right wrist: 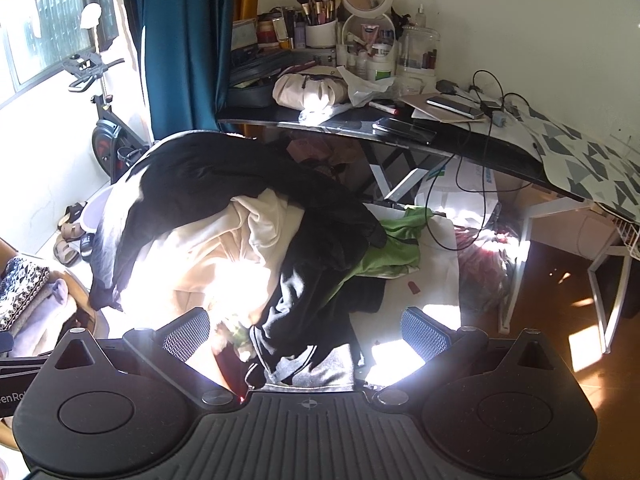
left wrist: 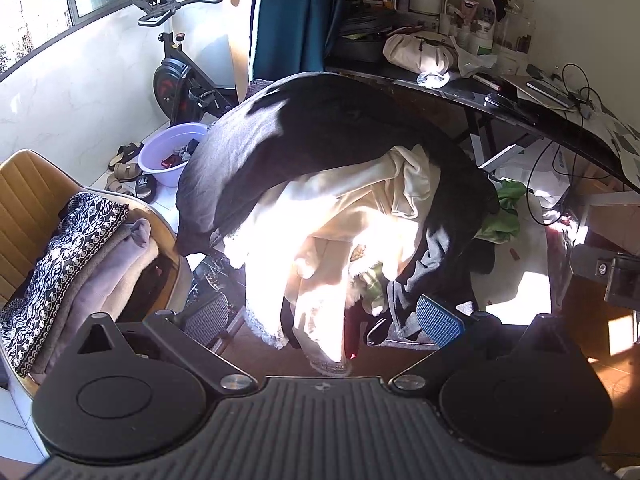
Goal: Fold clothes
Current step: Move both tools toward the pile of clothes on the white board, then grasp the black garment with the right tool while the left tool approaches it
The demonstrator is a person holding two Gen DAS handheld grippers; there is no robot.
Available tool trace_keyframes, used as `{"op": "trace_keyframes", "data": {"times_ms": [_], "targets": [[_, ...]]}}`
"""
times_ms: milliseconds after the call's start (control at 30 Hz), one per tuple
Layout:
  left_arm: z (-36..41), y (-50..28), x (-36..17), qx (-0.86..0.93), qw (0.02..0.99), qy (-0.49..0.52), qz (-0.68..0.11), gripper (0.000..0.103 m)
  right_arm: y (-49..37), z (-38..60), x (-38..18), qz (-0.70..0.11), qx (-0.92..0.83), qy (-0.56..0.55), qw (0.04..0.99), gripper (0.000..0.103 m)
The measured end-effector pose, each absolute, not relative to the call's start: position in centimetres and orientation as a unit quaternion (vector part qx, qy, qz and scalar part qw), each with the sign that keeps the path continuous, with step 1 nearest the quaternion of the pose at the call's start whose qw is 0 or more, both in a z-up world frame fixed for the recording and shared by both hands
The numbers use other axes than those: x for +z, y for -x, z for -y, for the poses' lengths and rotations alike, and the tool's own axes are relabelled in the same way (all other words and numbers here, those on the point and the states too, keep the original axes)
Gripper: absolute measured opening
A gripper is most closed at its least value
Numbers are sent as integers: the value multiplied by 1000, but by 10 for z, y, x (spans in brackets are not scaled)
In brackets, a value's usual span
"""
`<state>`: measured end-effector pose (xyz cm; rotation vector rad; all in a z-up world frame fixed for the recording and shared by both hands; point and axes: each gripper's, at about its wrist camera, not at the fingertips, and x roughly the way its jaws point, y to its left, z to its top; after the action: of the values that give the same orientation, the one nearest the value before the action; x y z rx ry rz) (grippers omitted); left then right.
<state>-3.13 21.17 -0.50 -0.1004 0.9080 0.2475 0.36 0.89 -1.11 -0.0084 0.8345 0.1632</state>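
A heap of unfolded clothes fills the middle of both views: a black garment (left wrist: 320, 128) on top, a cream garment (left wrist: 320, 216) under it in bright sun, dark grey pieces (right wrist: 308, 320) hanging at the front, a green one (right wrist: 392, 248) at the right. My left gripper (left wrist: 324, 320) is open, its jaws wide either side of the hanging cream and grey cloth. My right gripper (right wrist: 306, 334) is open, jaws wide around the dark grey cloth at the heap's front edge. Neither holds anything. A stack of folded clothes (left wrist: 80, 256) lies on a tan chair (left wrist: 28, 196) at the left.
A black desk (right wrist: 400, 136) crowded with cosmetics, a cream bag, phones and cables stands behind the heap. An exercise bike (left wrist: 180, 76), a purple basin (left wrist: 172, 152) and sandals are at the back left. A teal curtain (right wrist: 184, 40) hangs behind. Brown floor lies at the right.
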Motion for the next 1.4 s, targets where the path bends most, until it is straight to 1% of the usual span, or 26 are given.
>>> {"op": "trace_keyframes", "data": {"times_ms": [300, 467, 600, 833, 900, 1000, 1133, 1233, 1400], "targets": [[-204, 21, -10, 112, 891, 60, -436, 103, -11, 1, -14, -405, 62, 10, 912, 102], [-195, 8, -10, 82, 901, 66, -420, 103, -29, 19, -23, -413, 50, -6, 909, 102], [-203, -19, -13, 97, 899, 77, -421, 103, -59, 31, -33, -407, 48, -22, 912, 102], [-236, -90, -7, 164, 895, 124, -397, 103, -160, 34, -59, -397, 85, -39, 913, 102], [-240, -119, -5, 178, 896, 118, -388, 103, -194, 32, -68, -396, 101, -40, 912, 102], [-239, -165, 0, 213, 898, 66, -379, 103, -250, 20, -88, -397, 127, -26, 909, 102], [-244, -203, 8, 233, 898, 65, -367, 103, -315, 4, -110, -402, 173, -12, 899, 102], [-252, -221, 13, 264, 892, 76, -358, 103, -364, -15, -125, -401, 216, 3, 890, 102], [-270, -225, 10, 312, 875, 97, -358, 103, -426, -68, -146, -397, 270, 21, 877, 102]]}}
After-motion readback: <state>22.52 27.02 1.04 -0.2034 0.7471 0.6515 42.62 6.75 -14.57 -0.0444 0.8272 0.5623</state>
